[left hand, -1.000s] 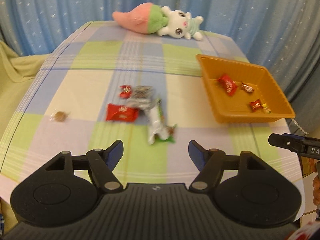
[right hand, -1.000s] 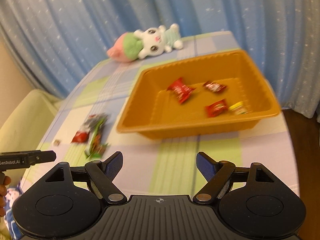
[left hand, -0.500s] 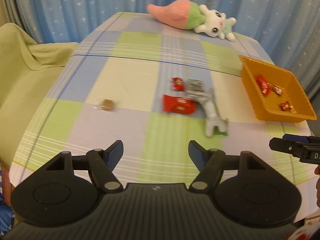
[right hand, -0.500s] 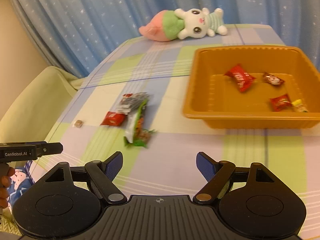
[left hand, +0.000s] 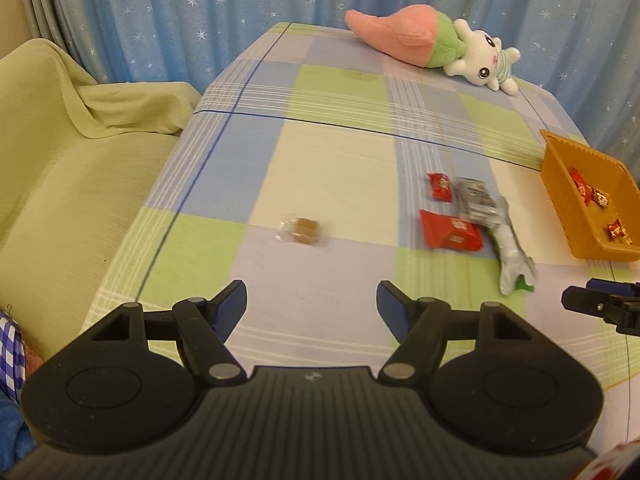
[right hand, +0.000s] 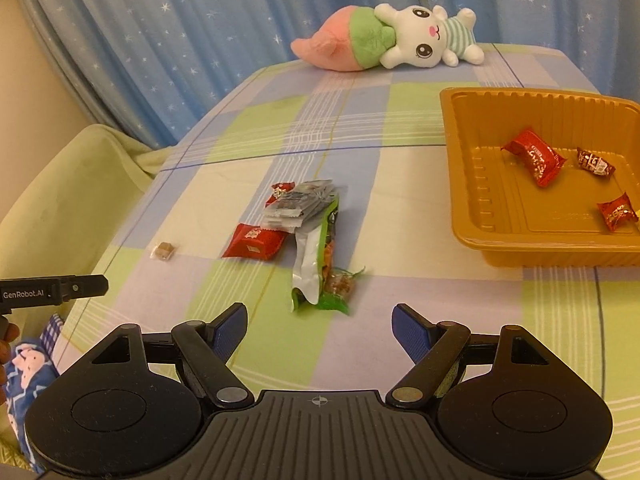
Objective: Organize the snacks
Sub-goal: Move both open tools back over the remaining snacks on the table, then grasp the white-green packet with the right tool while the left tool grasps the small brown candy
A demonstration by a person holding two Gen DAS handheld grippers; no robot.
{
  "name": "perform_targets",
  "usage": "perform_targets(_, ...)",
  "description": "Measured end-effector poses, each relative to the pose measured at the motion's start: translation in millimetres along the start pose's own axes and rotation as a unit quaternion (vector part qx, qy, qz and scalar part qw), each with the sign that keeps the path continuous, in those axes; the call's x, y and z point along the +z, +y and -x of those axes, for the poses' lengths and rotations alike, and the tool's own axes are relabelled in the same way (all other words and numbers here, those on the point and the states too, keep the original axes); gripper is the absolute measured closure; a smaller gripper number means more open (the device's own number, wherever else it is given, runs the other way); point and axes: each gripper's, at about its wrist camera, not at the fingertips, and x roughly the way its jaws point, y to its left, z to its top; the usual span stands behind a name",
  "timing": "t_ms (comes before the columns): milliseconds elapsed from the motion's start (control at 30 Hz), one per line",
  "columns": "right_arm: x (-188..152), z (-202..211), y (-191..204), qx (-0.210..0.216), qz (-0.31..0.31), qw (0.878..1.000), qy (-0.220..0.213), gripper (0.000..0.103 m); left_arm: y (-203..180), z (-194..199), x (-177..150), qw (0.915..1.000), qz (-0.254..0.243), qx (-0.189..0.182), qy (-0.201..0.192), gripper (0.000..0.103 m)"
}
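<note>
So this looks like the "go fetch the next one" part of tidying the snacks: both grippers are empty and lined up over the near edge of the checked pastel tablecloth (right hand: pixel 400 128). The left gripper (left hand: pixel 311 304) has its blue-padded jaws spread wide with nothing between them, pointed pretty much at the small brown candy in a clear wrapper (left hand: pixel 303 231) sitting on its own. The right gripper (right hand: pixel 319 326) is also released and empty, facing the long green-and-silver snack packet (right hand: pixel 320 260), which lies touching the flat red wrapper (right hand: pixel 256 242), a silvery grey pouch (right hand: pixel 300 204) and a small red candy (right hand: pixel 279 192) peeking out behind it. The orange plastic tray (right hand: pixel 464 184) sits well off to the right with a few red-wrapped sweets already inside. My guess for the next move: drop a gripper down over one loose piece, probably the lone brown candy or the long packet, pinch it, then carry it across to the tray. The piled ones look fiddly to separate.
</note>
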Motion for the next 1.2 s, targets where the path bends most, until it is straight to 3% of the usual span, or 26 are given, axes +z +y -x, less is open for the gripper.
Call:
perform_targets(333,2.5,-17.8,16.5,-0.025,0.001,1.0,-0.008,0.024,22.6,-15.8,7.8,0.9999,-0.013,-0.003,0.004,0.034)
perform_targets(800,21.9,-50.5,23.4,-0.049,0.014,0.999,-0.016,0.05,46.9,-33.7,20.8,0.9998,-0.021,0.0,0.0,0.034)
perform_targets(1200,32.0,-88.1,26.0,-0.068,0.03,0.997,0.007,0.062,54.4,-48.3,26.7,0.9994,-0.035,-0.003,0.002,0.034)
